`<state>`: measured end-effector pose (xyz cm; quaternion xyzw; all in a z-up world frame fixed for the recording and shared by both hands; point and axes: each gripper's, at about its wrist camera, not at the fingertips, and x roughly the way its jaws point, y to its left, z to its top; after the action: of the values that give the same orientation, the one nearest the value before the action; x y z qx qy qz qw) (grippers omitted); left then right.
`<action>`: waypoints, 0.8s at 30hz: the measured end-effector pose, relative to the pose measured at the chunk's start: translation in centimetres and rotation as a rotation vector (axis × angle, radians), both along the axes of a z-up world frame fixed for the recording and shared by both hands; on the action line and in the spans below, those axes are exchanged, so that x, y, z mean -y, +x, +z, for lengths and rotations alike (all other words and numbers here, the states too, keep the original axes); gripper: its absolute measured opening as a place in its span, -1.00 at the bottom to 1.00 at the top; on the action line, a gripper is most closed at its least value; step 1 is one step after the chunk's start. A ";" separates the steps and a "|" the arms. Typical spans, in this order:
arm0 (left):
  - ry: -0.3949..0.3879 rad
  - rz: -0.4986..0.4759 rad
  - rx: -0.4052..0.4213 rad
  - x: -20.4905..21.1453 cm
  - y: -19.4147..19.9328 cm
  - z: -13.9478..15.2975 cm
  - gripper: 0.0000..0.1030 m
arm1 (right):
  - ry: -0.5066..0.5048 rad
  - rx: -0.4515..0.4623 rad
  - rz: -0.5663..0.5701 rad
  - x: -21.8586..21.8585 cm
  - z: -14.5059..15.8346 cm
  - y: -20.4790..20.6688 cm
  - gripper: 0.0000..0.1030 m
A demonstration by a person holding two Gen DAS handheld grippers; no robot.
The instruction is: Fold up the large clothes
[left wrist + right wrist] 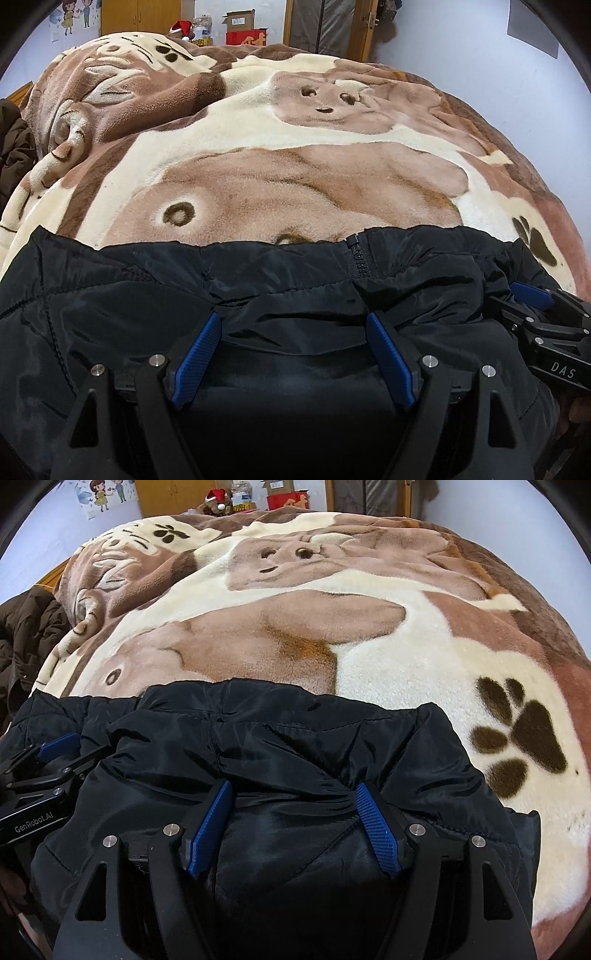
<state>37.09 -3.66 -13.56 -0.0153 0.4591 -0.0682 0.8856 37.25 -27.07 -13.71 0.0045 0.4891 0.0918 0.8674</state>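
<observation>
A black padded jacket [147, 288] lies across the near end of the bed, its zipper [356, 258] running back from the far hem. My left gripper [293, 319] points down onto it with its jaws wide; the blue fingertips dent the fabric and a fold bulges between them. To its right, a blue pad [532, 295] of the other gripper shows. In the right wrist view my right gripper [293, 788] stands open the same way on the jacket [295, 731], the cloth puckered at both tips. The left gripper's pad [59, 744] sits at the left edge.
A plush brown-and-cream blanket [295, 166] with bear and paw prints covers the bed [369, 646] beyond the jacket. A dark brown coat [26, 627] is heaped at the left edge. Boxes [243, 29] and wooden wardrobes stand by the far wall.
</observation>
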 end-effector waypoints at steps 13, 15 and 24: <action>0.001 -0.026 0.014 -1.9 -1.9 4.7 0.41 | 0.026 0.026 -0.012 1.0 4.5 -1.5 0.33; 0.012 -0.023 0.088 -4.3 -3.4 6.9 0.41 | 0.029 0.085 -0.018 2.2 6.5 -2.8 0.33; 0.093 0.142 0.026 -14.0 -2.7 3.0 0.45 | -0.041 0.060 -0.119 6.5 2.5 -2.5 0.33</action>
<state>34.35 10.33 -10.53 -0.0057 0.4478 0.0162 0.8940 34.71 -33.56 -11.18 0.0131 0.4637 0.0300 0.8854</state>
